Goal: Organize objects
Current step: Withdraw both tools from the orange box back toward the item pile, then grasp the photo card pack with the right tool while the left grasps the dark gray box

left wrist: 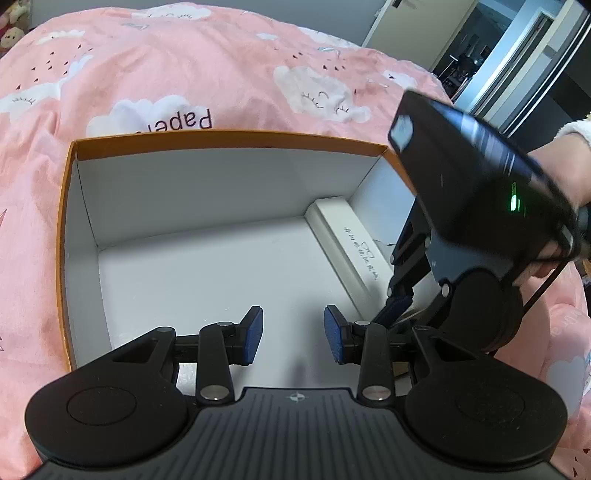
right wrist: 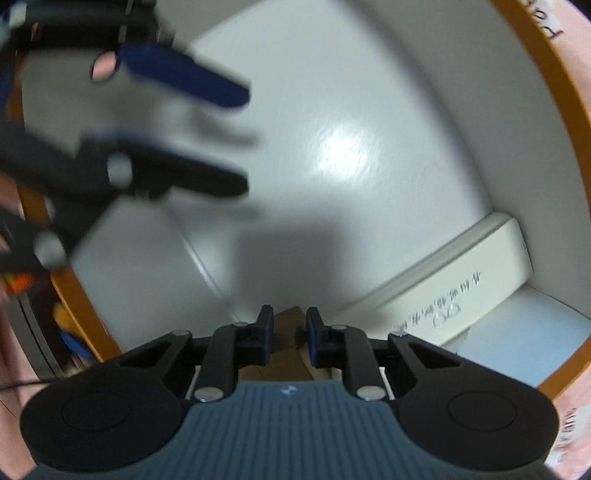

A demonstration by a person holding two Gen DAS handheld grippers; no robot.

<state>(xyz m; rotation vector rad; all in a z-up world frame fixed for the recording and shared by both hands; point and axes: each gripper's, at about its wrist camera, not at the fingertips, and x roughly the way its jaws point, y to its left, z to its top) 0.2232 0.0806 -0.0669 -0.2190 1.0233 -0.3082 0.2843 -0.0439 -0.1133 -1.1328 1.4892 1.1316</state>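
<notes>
An open box with an orange rim (left wrist: 229,138) (right wrist: 554,92) and a white inside lies on pink bedding. Along its right wall rests a long white carton (left wrist: 351,243) (right wrist: 461,288) with small print. My left gripper (left wrist: 293,332) hangs open over the bare floor of the box with nothing between its blue pads; the right wrist view shows it blurred (right wrist: 236,140). My right gripper (right wrist: 290,325) (left wrist: 397,306) points steeply down into the near right corner. Its jaws stand close together with a brown block (right wrist: 290,332) in the gap. Whether the pads press on it does not show.
Pink cloud-print bedding (left wrist: 184,55) surrounds the box. A person's hand (left wrist: 565,166) holds the right gripper at the right edge. A dark doorway (left wrist: 498,48) is at the back right and plush toys (left wrist: 11,33) at the far left. Blurred orange and blue items (right wrist: 66,332) lie outside the box.
</notes>
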